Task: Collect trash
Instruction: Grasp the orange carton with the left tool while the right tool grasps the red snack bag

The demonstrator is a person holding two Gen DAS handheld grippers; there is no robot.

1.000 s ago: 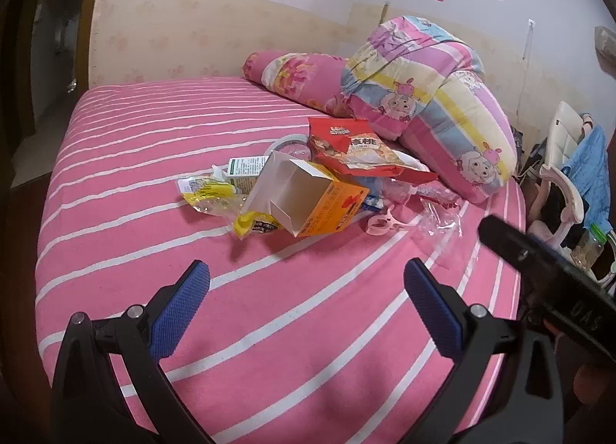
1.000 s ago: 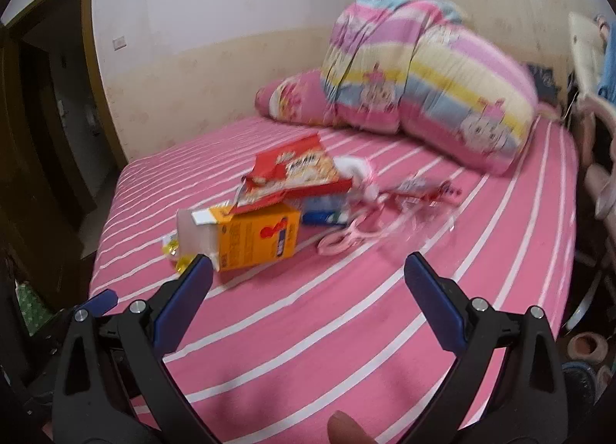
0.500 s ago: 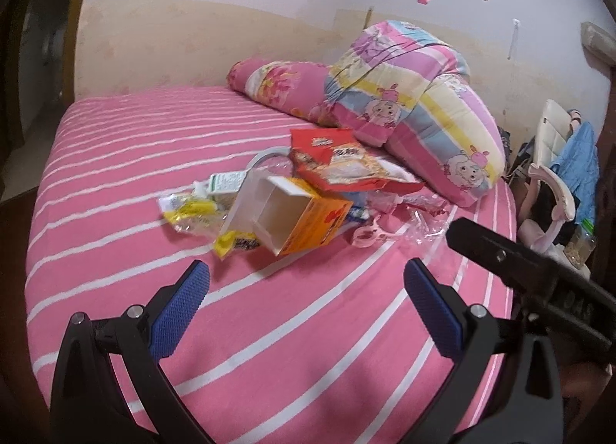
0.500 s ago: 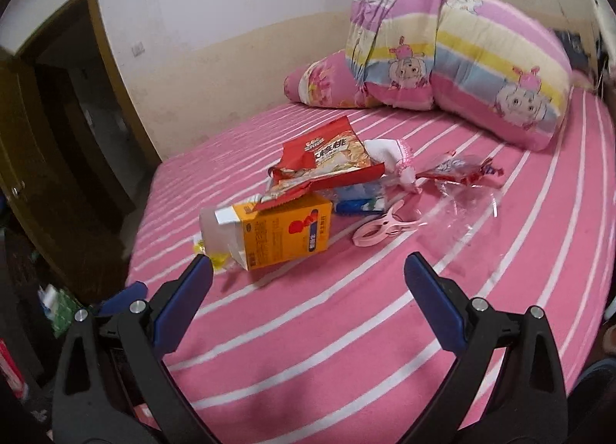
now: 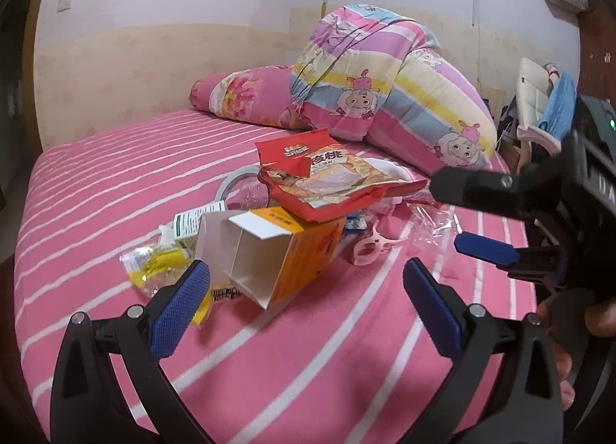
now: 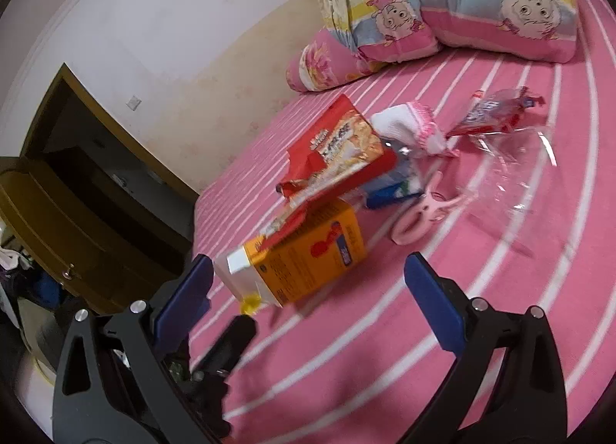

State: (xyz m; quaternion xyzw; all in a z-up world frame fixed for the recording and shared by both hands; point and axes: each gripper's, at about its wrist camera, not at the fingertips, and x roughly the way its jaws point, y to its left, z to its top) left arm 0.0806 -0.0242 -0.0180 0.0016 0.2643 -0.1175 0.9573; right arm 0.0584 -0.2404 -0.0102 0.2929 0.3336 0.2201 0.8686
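Both grippers are hanging released and holding nothing: the left gripper (image 5: 306, 290) is spreading its blue fingers (image 5: 179, 299) just short of the orange carton (image 5: 285, 251), lying open-ended at frame centre on the pink striped bed (image 5: 115, 174); the right gripper (image 6: 308, 290) is facing the same carton (image 6: 304, 259). This looks like the approach step; next, one needs to close on the carton's wall. A red snack bag (image 5: 327, 178) is resting on top, its Chinese lettering too blurred to read. A pink clip (image 6: 423, 213) and clear wrappers (image 6: 512, 159) are lying right of it.

Left gripper (image 5: 307, 297) hovers with fingers spread wide; right gripper (image 6: 308, 292) likewise, both empty.
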